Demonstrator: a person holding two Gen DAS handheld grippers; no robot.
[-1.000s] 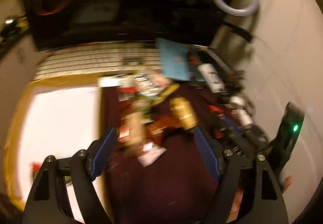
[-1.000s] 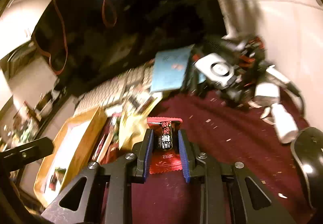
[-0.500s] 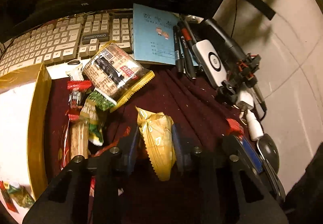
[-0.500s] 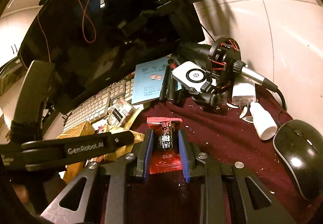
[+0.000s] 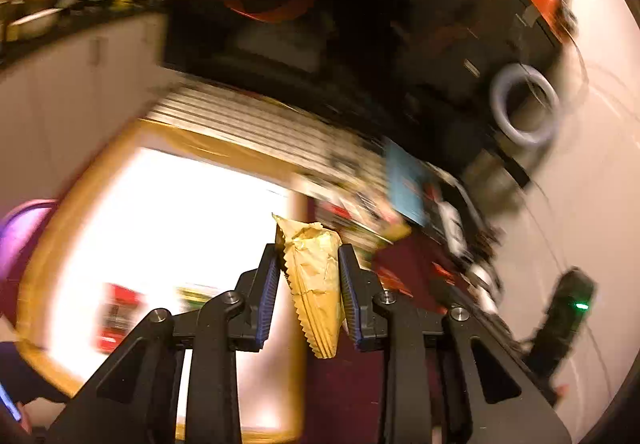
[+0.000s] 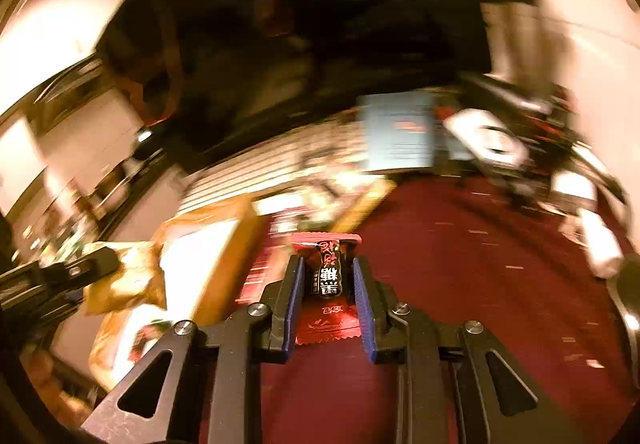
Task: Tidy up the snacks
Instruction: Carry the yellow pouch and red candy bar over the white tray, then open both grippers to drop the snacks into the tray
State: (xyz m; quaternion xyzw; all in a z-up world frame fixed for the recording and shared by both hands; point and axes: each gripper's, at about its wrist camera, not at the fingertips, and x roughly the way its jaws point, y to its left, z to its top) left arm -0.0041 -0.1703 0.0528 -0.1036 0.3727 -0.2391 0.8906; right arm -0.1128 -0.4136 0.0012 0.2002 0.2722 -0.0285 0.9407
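A yellow snack packet (image 5: 316, 284) with a zigzag edge is pinched between the blue pads (image 5: 269, 292) of the left claw (image 5: 308, 264), lifted clear of the tabletop and hanging over the near edge of a gold-rimmed box (image 5: 52, 228) with a bright white inside. Two other wrappers, one red (image 5: 116, 316) and one green, lie blurred on that white floor. The right claw (image 6: 326, 276) is clenched on a red and black candy (image 6: 326, 276), its red wrapper ends sticking out front and back, held above the dark red cloth (image 6: 460, 264) just right of the box. Behind, smeared by motion, sit a pale keyboard (image 6: 280, 160), a blue notebook (image 6: 396, 132) and a ring light (image 5: 524, 108).
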